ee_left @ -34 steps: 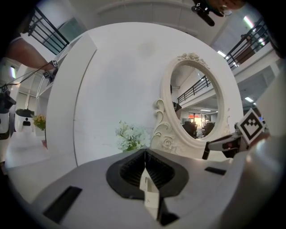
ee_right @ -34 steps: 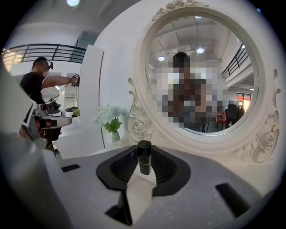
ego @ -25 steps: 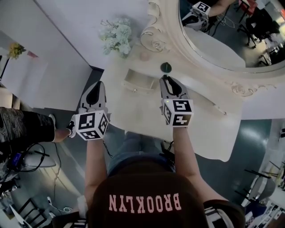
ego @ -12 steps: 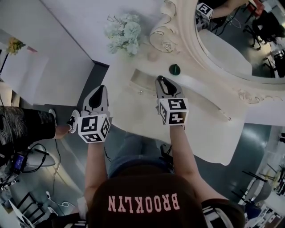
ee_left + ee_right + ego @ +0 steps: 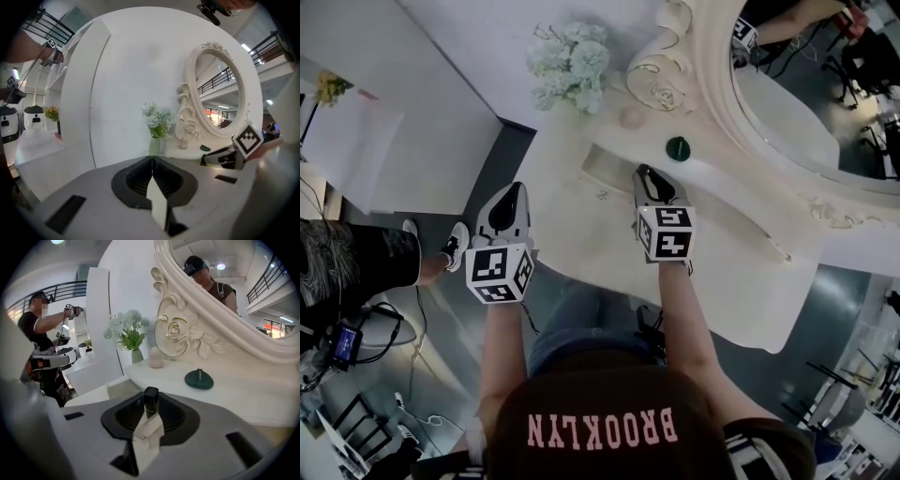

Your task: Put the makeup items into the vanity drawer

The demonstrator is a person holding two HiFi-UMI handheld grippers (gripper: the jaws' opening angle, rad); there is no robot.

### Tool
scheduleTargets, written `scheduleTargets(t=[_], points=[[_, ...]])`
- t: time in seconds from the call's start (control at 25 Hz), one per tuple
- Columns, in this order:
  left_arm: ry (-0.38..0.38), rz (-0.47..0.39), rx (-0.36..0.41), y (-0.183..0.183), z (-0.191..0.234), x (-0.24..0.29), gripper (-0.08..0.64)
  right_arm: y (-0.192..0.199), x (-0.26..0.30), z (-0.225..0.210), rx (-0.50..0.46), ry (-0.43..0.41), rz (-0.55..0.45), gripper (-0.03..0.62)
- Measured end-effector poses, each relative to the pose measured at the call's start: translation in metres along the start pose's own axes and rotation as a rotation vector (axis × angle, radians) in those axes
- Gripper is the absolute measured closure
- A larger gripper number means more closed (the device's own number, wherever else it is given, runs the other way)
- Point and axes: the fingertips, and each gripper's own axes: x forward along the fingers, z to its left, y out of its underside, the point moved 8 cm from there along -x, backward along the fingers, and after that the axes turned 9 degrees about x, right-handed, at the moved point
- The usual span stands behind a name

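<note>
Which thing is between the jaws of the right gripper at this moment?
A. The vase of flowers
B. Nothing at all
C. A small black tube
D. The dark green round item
C: in the right gripper view, the right gripper has its jaws closed on a small black tube, while the dark green round item and the vase of flowers stand apart on the vanity top.

Both forearms (image 5: pixel 500 347) reach up from the frame's bottom. The left gripper (image 5: pixel 516 190), left of centre, has its jaws pressed together, empty. The right gripper (image 5: pixel 646 174), at centre, pinches a small dark tube (image 5: pixel 150 399).
</note>
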Motion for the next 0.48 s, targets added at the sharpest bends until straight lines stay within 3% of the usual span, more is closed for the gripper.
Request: scheduleTargets(t=[0.48], points=[[0.012,-0.002,-0.002,0.0,-0.009,0.01,0.554,0.014,0.011,-0.003,0.001,0.028,0.05,0.509]])
